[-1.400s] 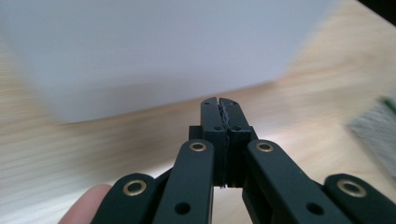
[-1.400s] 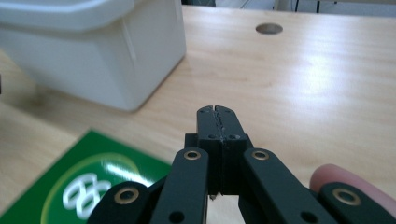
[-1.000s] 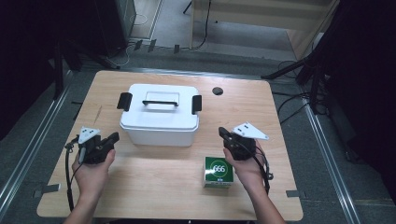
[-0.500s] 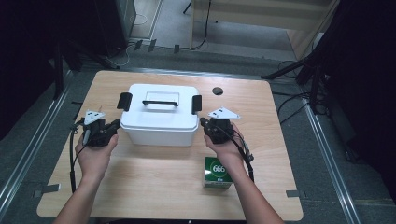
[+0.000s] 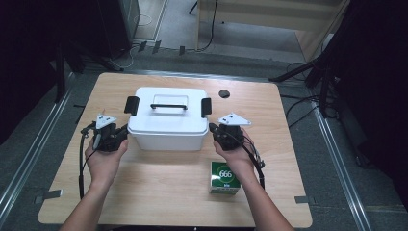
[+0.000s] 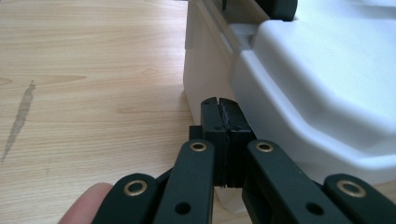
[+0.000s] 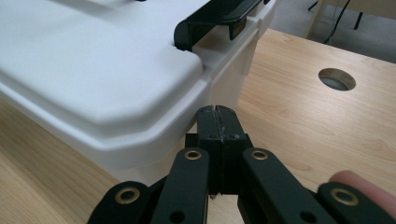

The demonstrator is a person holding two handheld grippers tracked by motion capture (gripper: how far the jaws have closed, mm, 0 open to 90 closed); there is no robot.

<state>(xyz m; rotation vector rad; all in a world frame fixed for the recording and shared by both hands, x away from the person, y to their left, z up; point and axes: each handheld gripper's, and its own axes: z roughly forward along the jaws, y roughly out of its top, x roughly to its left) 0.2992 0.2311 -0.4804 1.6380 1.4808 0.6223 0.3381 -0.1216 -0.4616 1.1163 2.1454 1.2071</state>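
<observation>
White storage box [image 5: 166, 118] with black carry handle [image 5: 169, 106] standing mid-table, lid [image 5: 168, 110] on, black latches at both ends: left latch [image 5: 131, 105] and right latch [image 5: 206, 106], both seemingly down. Left claw [image 5: 124, 133] held just beside the box's left end, near the front corner; in the left gripper view, left claw [image 6: 219, 119] pressed together, empty, tip right beside the white wall under the lid rim, contact not certain. Right claw [image 5: 212, 129] mirrored at the box's right end; in the right gripper view, right claw [image 7: 216, 123] likewise pressed together on nothing, tip close under the lid's rounded edge, the right latch [image 7: 217, 18] well ahead and above. Green carton marked 666 [image 5: 224, 176] lying on the table [image 5: 288, 159] near the front edge, by the right forearm, untouched. Round cable hole [image 5: 223, 94] behind the box.

Judged progress: early. Approach to both ends made, nothing gripped, nothing unlatched, lid not lifted. Left to do, most likely: raising both latches, taking the lid off, perhaps putting the carton inside, though that last is only a guess from its place near the box.
</observation>
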